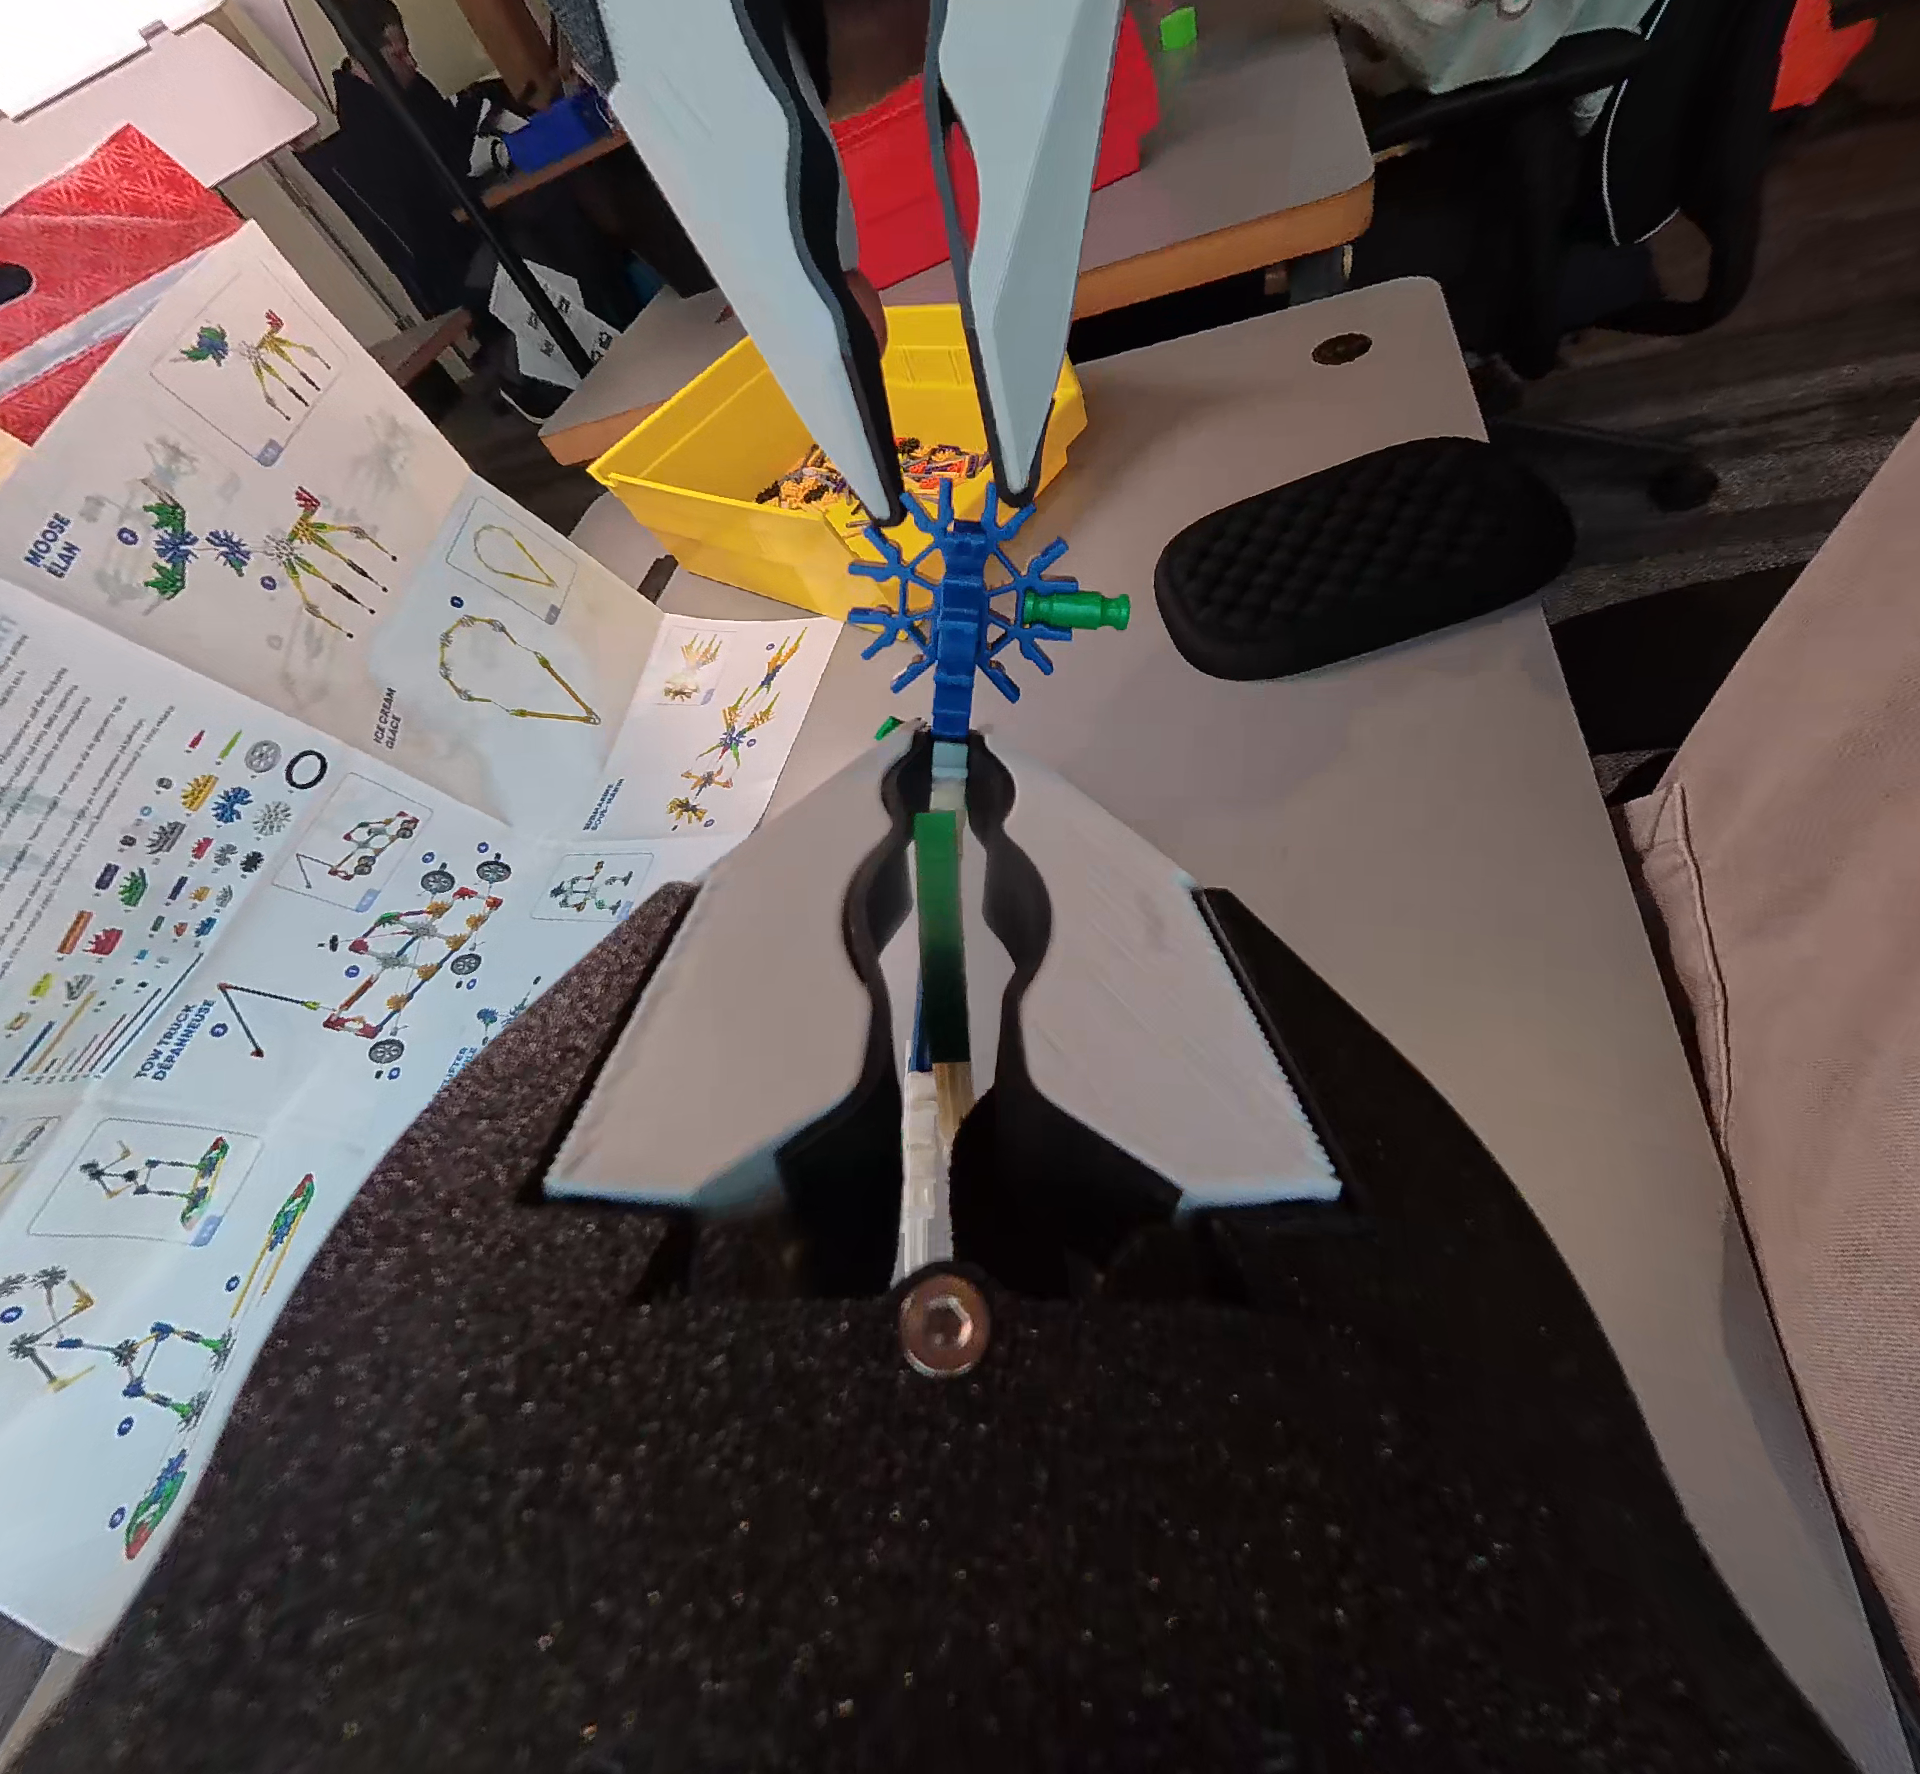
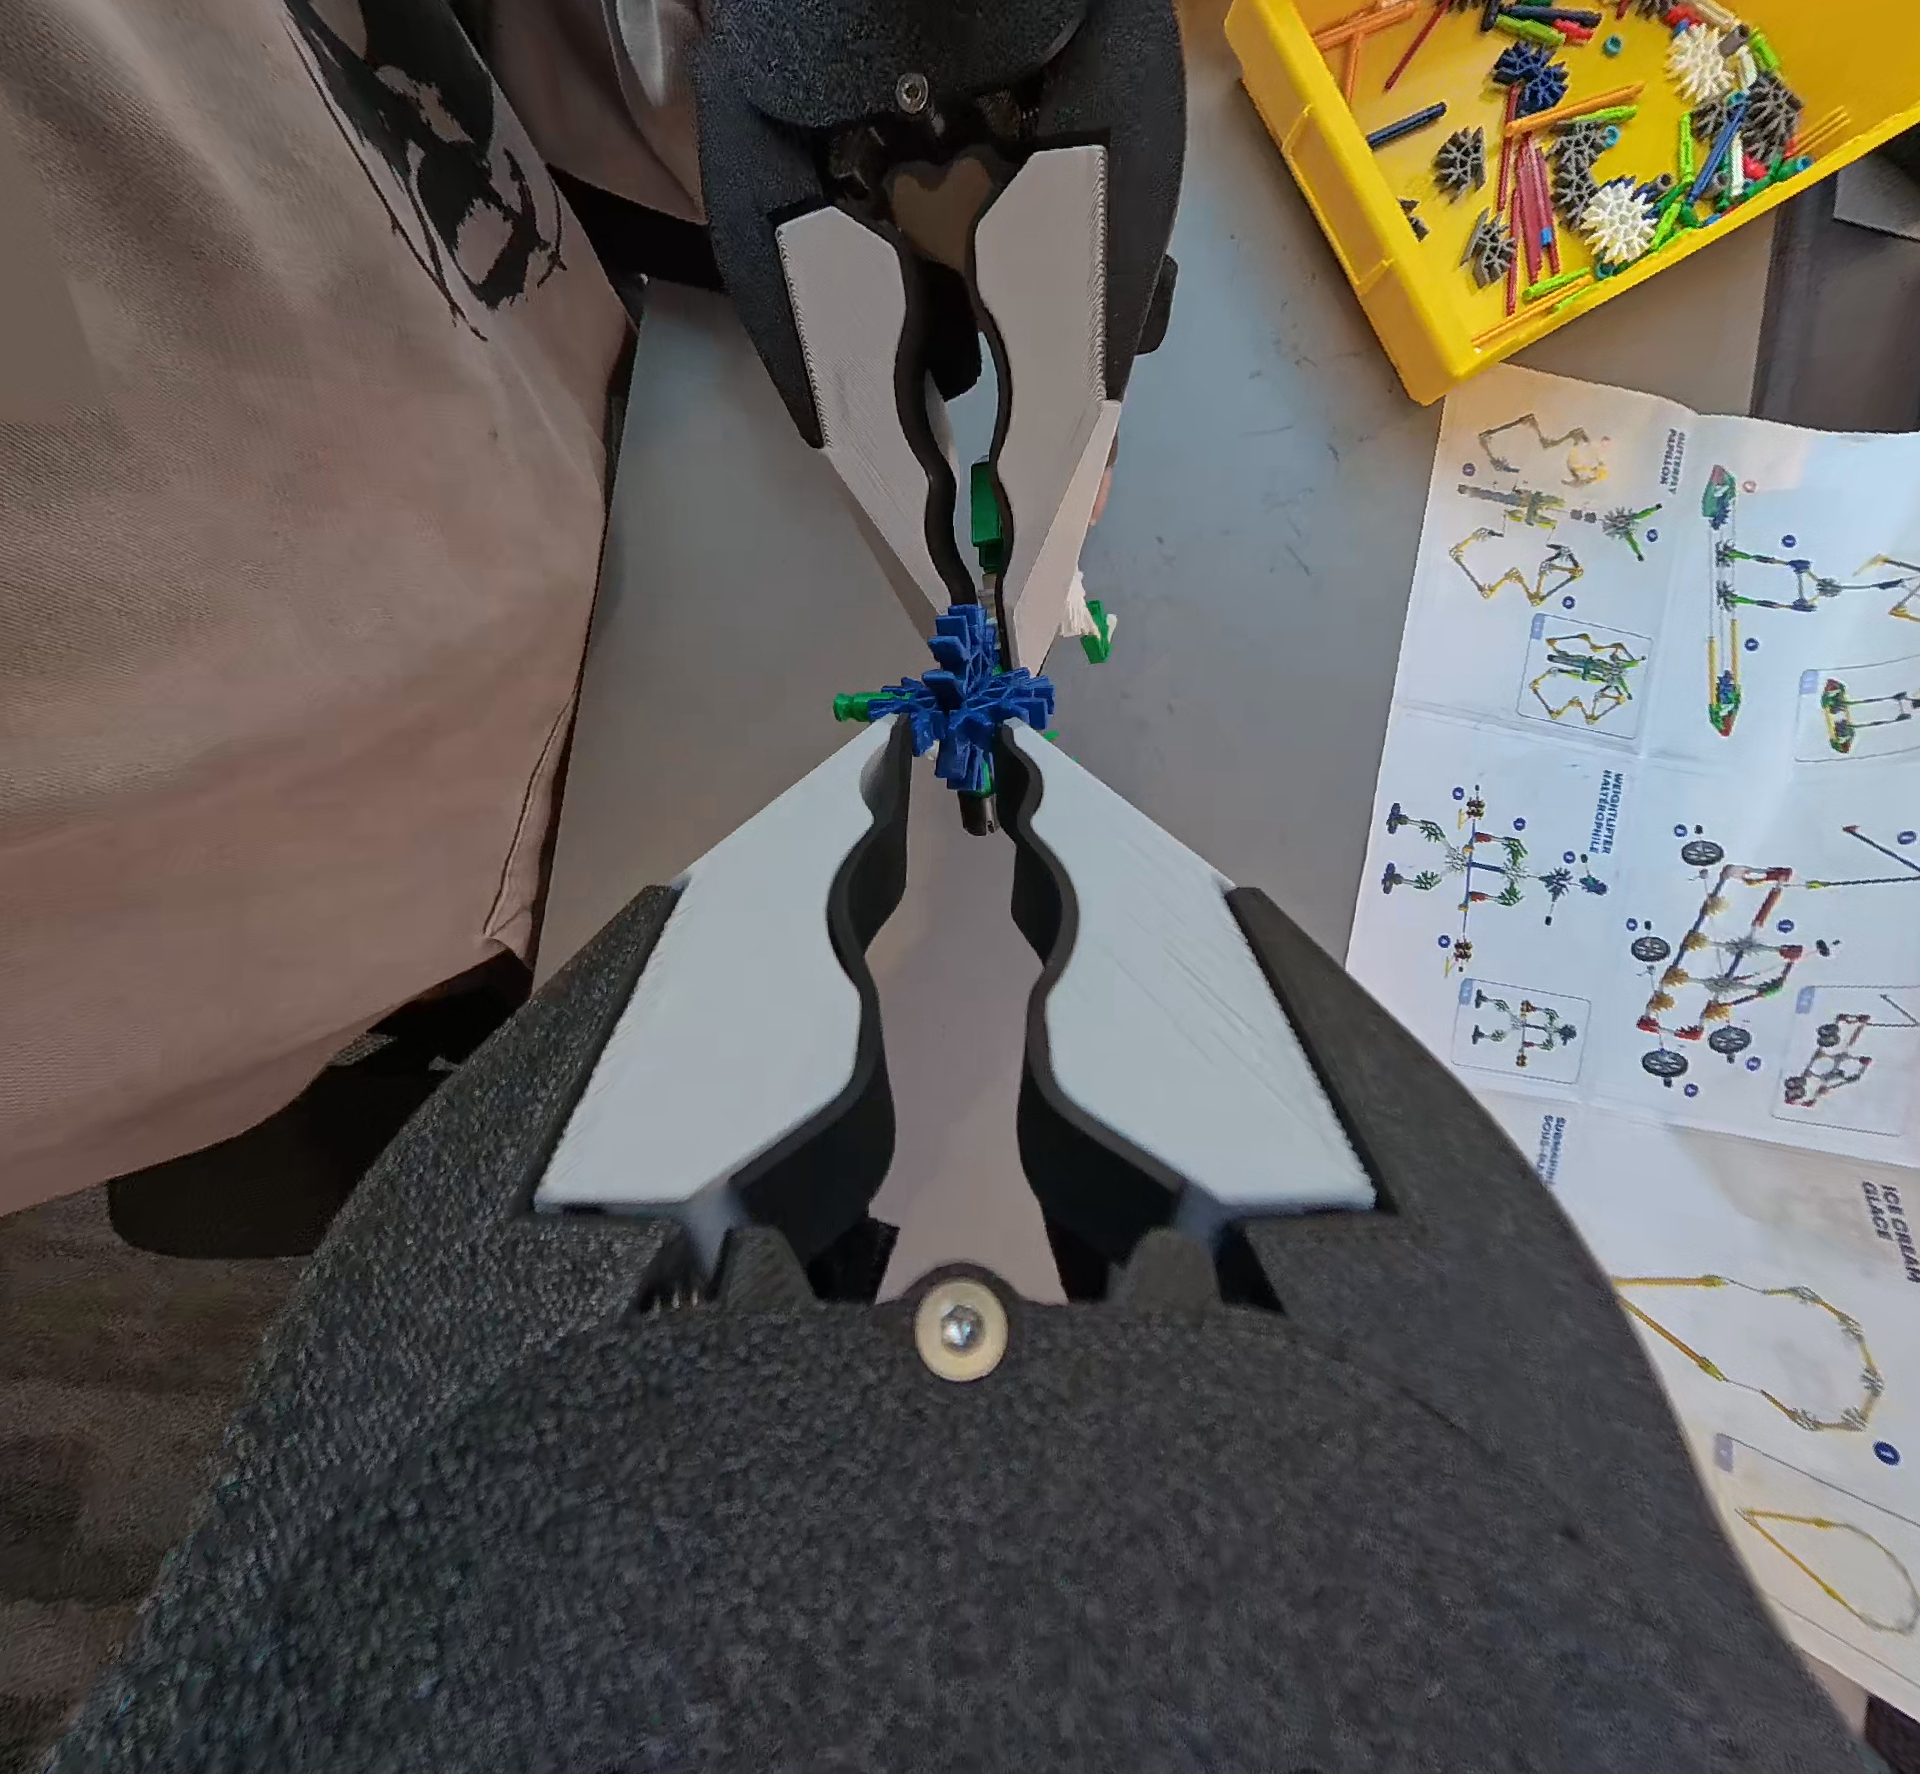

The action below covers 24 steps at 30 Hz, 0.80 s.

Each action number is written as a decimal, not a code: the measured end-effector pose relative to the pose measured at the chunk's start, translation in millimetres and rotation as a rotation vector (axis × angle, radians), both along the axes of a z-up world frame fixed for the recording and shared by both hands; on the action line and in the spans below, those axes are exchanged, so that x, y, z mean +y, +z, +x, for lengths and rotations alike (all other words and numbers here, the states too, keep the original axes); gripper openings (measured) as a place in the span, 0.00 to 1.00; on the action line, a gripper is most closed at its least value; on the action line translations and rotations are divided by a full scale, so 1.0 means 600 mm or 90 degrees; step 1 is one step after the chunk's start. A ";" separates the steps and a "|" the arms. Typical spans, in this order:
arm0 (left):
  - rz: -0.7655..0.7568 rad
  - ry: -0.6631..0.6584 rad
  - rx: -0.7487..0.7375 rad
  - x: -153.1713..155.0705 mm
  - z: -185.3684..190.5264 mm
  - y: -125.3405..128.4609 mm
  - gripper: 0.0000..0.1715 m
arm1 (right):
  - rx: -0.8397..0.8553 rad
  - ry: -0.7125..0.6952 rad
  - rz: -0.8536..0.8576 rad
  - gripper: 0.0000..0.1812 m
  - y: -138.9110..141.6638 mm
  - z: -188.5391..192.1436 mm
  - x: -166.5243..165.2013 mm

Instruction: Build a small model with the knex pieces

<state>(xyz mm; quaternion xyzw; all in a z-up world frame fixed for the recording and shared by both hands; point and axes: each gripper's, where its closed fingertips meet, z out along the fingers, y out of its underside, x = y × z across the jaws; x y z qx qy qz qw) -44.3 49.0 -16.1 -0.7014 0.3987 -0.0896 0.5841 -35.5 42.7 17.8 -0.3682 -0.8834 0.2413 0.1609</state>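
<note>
My left gripper (image 1: 943, 737) is shut on a small toy assembly: a green piece (image 1: 940, 883) and a white piece (image 1: 923, 1153) lie between its fingers. A blue snowflake connector (image 1: 961, 612) sticks out past its tips, with a short green rod (image 1: 1075, 609) plugged into one side. My right gripper (image 1: 956, 503) comes in from the opposite side, its tips closed on the connector's far spokes. In the right wrist view the connector (image 2: 966, 701) sits between my right gripper's (image 2: 954, 737) tips, and the left gripper (image 2: 987, 602) faces it. The assembly is held above the grey table (image 1: 1299, 841).
A yellow bin (image 2: 1340, 197) of several loose rods and connectors stands on the table beyond the grippers. An unfolded instruction sheet (image 1: 312, 789) lies beside it. A black armrest pad (image 1: 1361, 561) is at the table edge. A person's beige clothing (image 2: 260, 581) is close by. My hands' fingertips stand some 4 cm from each other.
</note>
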 end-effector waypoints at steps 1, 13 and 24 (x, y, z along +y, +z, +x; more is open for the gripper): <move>-0.002 0.000 0.006 0.001 0.001 -0.004 0.02 | -0.006 0.003 0.014 0.08 -0.005 0.002 0.000; -0.014 -0.020 -0.006 0.005 0.022 -0.032 0.00 | 0.002 -0.019 0.013 0.07 -0.030 -0.002 -0.019; -0.036 0.006 0.050 0.015 0.016 -0.053 0.00 | -0.082 -0.023 0.094 0.06 -0.074 0.021 0.013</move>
